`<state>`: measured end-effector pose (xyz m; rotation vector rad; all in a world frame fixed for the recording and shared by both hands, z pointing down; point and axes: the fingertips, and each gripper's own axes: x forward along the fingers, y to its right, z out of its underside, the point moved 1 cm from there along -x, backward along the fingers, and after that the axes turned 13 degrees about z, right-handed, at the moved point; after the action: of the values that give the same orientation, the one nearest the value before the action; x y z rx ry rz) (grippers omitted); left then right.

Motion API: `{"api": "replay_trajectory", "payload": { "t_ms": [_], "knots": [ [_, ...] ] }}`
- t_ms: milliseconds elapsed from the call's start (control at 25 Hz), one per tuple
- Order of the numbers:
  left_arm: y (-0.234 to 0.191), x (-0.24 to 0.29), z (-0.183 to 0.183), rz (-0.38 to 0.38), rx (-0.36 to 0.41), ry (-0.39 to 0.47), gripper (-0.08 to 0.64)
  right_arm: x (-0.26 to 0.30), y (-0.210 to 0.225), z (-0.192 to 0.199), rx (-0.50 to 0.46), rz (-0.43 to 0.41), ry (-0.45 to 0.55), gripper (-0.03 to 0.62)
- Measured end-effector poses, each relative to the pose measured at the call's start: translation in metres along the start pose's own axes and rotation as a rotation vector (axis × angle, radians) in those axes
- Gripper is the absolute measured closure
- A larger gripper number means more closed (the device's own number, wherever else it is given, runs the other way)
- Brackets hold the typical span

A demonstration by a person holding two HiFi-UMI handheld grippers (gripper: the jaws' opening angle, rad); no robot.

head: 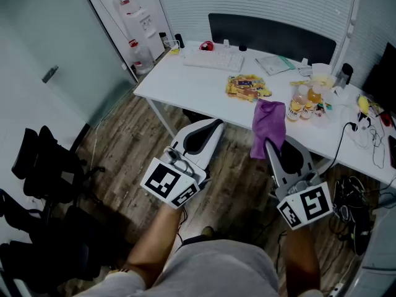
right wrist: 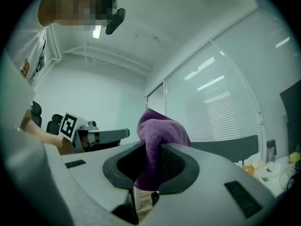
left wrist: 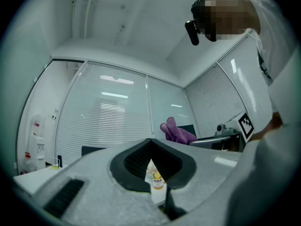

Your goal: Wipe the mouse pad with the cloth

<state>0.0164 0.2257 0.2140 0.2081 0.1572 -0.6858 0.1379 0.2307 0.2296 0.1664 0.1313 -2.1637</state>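
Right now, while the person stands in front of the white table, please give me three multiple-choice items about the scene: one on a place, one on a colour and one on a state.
1. Where is the cloth?
A. In a bucket
B. Between the jaws of the right gripper
C. Over the person's shoulder

2. What colour is the cloth?
A. Purple
B. Yellow
C. White

3. In what state is the left gripper?
A. Wide open
B. Shut on a pen
C. Shut, with nothing between its jaws

Answers:
1 B: the right gripper view shows the cloth pinched between its pads.
2 A: it is purple in all three views.
3 C: in the left gripper view the jaw tips meet and nothing is held.
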Motion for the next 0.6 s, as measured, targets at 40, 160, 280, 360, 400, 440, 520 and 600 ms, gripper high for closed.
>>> {"api": "replay_trajectory", "payload": {
  "t_ms": [40, 160, 280, 360, 400, 440, 520, 600],
  "knots": [
    [0.000, 0.002, 0.001, -0.008, 0.002, -0.001, 0.545, -0.001, 0.003, 0.001, 0.000, -0.006, 0.001, 0.523],
    [0.004, 0.008, 0.004, -0.027, 0.008, -0.004, 0.545, -0.003, 0.013, 0.003, 0.000, -0.022, 0.003, 0.523],
    [0.008, 0.011, 0.007, -0.046, 0.013, -0.012, 0.545, -0.004, 0.021, 0.006, 0.007, -0.037, 0.004, 0.523],
    [0.009, 0.014, 0.011, -0.057, 0.010, -0.018, 0.545, -0.004, 0.026, 0.008, 0.009, -0.045, 0.001, 0.523],
    [0.009, 0.015, 0.012, -0.061, 0.009, -0.021, 0.546, -0.003, 0.028, 0.008, 0.010, -0.048, 0.000, 0.523],
    [0.008, 0.017, 0.013, -0.063, 0.008, -0.021, 0.545, -0.002, 0.030, 0.009, 0.011, -0.051, -0.001, 0.523],
    [0.006, 0.020, 0.014, -0.068, 0.009, -0.020, 0.545, 0.000, 0.033, 0.010, 0.011, -0.055, -0.002, 0.523],
    [0.002, 0.024, 0.014, -0.070, 0.014, -0.019, 0.545, 0.003, 0.037, 0.010, 0.011, -0.056, -0.002, 0.523]
  ]
}}
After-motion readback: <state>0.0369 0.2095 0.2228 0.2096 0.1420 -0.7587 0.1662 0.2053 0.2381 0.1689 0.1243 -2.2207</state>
